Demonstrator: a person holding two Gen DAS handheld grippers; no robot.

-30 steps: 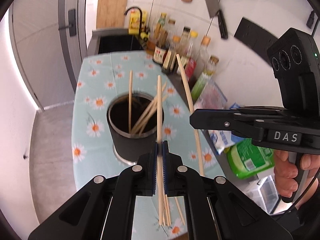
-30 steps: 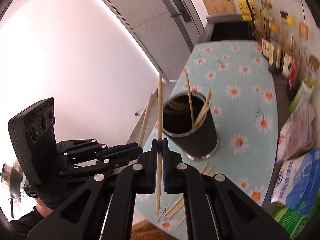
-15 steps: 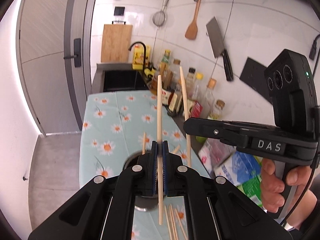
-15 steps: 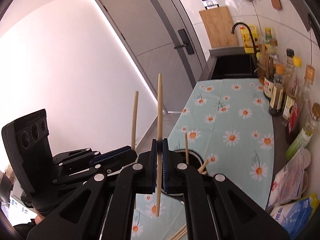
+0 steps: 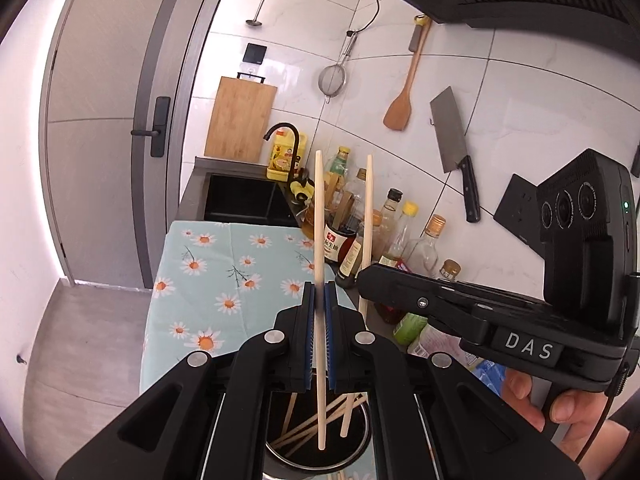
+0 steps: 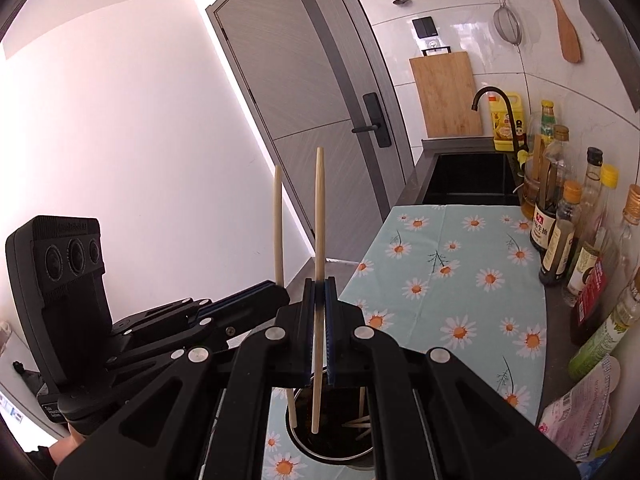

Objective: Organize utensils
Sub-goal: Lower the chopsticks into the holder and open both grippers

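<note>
- Left hand-held gripper point(image 5: 319, 308): clenched on a pale wooden chopstick point(image 5: 319, 216), which stands close to upright between the blue pads; the stick's lower tip hangs over the mouth of the dark utensil holder point(image 5: 316, 458) below.
- Right hand-held gripper point(image 6: 319, 304): likewise clamped on a second chopstick point(image 6: 319, 208), held near vertical, its lower end over the opening of the same holder (seen at the bottom edge of the right wrist view).
- Relation of the two tools: side by side and near each other, the right one appearing at the right of the left wrist view point(image 5: 376, 280) and the left one at the left of the right wrist view point(image 6: 276, 292); the two held sticks run roughly parallel.
- Holder contents: several more chopsticks point(image 5: 308, 428) lean at angles inside the cylinder.
- Support: the holder sits at the near end of the table point(image 6: 452, 280), which carries a light blue daisy-print cloth.
- Background: sauce and oil bottles point(image 6: 556, 236) line the table's far side by the tiled wall; a black sink point(image 5: 244, 200) lies beyond; a cutting board point(image 5: 240, 118), a wooden spatula point(image 5: 402, 100) and a cleaver point(image 5: 454, 136) are along that wall.
</note>
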